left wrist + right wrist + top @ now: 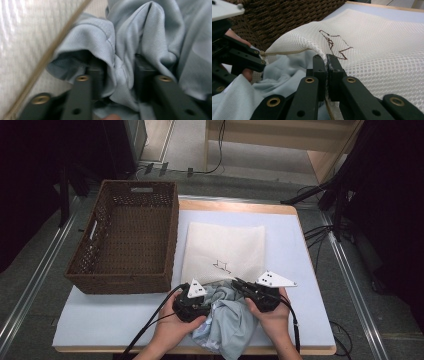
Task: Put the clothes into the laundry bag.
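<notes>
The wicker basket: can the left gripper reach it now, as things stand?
Probably not yet. The left gripper has its jaws around a fold of the light blue garment, which it is feeding into the mesh laundry bag; the wicker basket sits beside it, unblocked.

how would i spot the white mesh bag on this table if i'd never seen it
Start at the brown wicker basket on the table's left side. Flat beside it on its right lies the white mesh bag. Unlike the crumpled pale blue garment at its near edge, it is white netting with a small dark drawing.
</notes>
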`<state>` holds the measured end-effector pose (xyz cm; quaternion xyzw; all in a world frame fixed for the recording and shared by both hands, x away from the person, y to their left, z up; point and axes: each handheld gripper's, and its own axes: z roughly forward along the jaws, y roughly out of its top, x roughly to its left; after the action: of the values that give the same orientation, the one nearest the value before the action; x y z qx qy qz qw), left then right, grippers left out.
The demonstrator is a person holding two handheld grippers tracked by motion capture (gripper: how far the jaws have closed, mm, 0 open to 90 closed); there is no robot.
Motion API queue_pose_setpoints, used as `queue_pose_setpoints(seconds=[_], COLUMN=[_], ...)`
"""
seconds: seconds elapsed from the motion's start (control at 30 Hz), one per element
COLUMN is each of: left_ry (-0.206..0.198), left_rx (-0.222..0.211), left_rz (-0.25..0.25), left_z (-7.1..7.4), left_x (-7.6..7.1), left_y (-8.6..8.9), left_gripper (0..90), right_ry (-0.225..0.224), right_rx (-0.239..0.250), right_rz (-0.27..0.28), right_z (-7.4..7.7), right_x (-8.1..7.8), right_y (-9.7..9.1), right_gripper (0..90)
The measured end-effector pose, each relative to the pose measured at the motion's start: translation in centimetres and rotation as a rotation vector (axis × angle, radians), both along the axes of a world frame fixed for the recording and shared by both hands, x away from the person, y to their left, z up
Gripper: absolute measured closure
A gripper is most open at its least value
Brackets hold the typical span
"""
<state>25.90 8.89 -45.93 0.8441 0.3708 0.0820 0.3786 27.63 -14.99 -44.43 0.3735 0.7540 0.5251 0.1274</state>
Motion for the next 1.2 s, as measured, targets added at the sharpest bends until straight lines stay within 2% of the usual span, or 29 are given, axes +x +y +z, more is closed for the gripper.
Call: queue_pose_setpoints(seconds=[0.07,0.13,0.2,0.3,0.33,0.37,0.43,0.53,0.67,0.73,0.83,0.9,0.93,1.0,1.07,1.1,1.2], left_ry=[-0.005,-0.05,-0.067,-0.102,-0.108,-0.102,-0.105,-0.075,-0.072,-0.072,-0.107,-0.102,-0.099,-0.068,-0.03,-0.001,0.038], left_rx=[-0.008,-0.025,-0.031,0.023,0.029,0.016,0.003,-0.086,-0.148,-0.192,-0.231,-0.257,-0.25,-0.196,-0.129,-0.093,-0.055], left_rz=[-0.009,-0.02,0.008,0.123,0.137,0.133,0.122,0.066,0.018,-0.006,-0.023,-0.06,-0.074,-0.094,-0.065,-0.03,0.007], left_z=[0.6,1.1,1.3,0.7,0.5,0.4,0.6,1.4,2.0,2.2,2.7,2.6,2.5,1.8,0.9,0.4,-0.1], left_x=[0.3,0.5,1.2,2.6,2.7,2.7,2.3,1.5,0.1,-0.6,-1.8,-2.6,-2.8,-2.9,-2.6,-2.3,-1.7], left_y=[-0.6,-1.1,-1.5,-1.4,-1.3,-1.3,-1.0,0.3,2.2,3.2,4.5,4.8,4.8,4.3,3.7,3.3,2.6], left_gripper=[76.0,76.8,76.9,76.7,75.9,74.2,63.1,48.8,39.7,38.1,29.0,25.3,24.0,22.5,22.5,24.5,42.3], right_ry=[-0.001,-0.006,-0.011,-0.012,-0.013,-0.014,-0.013,-0.009,-0.01,-0.01,-0.01,-0.01,-0.011,-0.009,-0.007,-0.01,-0.01], right_rx=[0.006,0.005,0.008,0.013,0.011,0.008,-0.003,-0.001,0.005,0.002,-0.002,-0.004,-0.006,-0.005,-0.006,-0.007,-0.009], right_rz=[0.003,0.01,0.015,0.017,0.018,0.018,0.017,0.01,-0.007,-0.011,-0.013,-0.013,-0.012,-0.012,-0.013,-0.012,-0.007], right_z=[0.1,0.1,0.2,0.3,0.3,0.3,0.3,0.2,0.2,0.2,0.1,0.1,0.1,0.0,0.0,0.0,0.1], right_x=[-0.1,-0.2,-0.3,-0.3,-0.3,-0.4,-0.4,-0.3,-0.2,-0.2,-0.1,-0.1,-0.1,-0.1,-0.1,-0.1,-0.2], right_y=[0.1,0.1,0.1,0.0,0.1,0.1,0.2,0.0,-0.1,-0.1,-0.1,0.0,0.0,0.0,0.0,0.0,0.0], right_gripper=[87.6,87.6,87.6,87.6,87.6,87.6,87.6,87.6,87.6,87.6,87.6,87.6,87.6,87.6,87.6,87.6,87.6])
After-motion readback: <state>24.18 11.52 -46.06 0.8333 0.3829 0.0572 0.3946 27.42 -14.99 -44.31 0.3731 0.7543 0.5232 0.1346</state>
